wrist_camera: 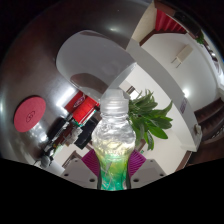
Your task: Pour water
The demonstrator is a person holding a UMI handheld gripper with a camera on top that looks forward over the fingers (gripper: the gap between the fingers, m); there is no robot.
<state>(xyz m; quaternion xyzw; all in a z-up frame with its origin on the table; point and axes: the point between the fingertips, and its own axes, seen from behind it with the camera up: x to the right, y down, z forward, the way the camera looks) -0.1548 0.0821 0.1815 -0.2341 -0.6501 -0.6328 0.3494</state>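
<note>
tongs (112,170): clamped on bottle (113,135) (white cap, upright) | green plant (150,118) just behind | white table (150,140) beneath

Clear plastic bottle (113,140) had white cap, green-and-white label. Gripper (112,172) finger pads (91,163) were magenta. Leafy potted plant (150,118) was green. Round disc (31,111) beyond showed pink-red.

Strong fisheye bending is seen toward the edges; bright overhead light is reflected as glare off pale surfaces.
</note>
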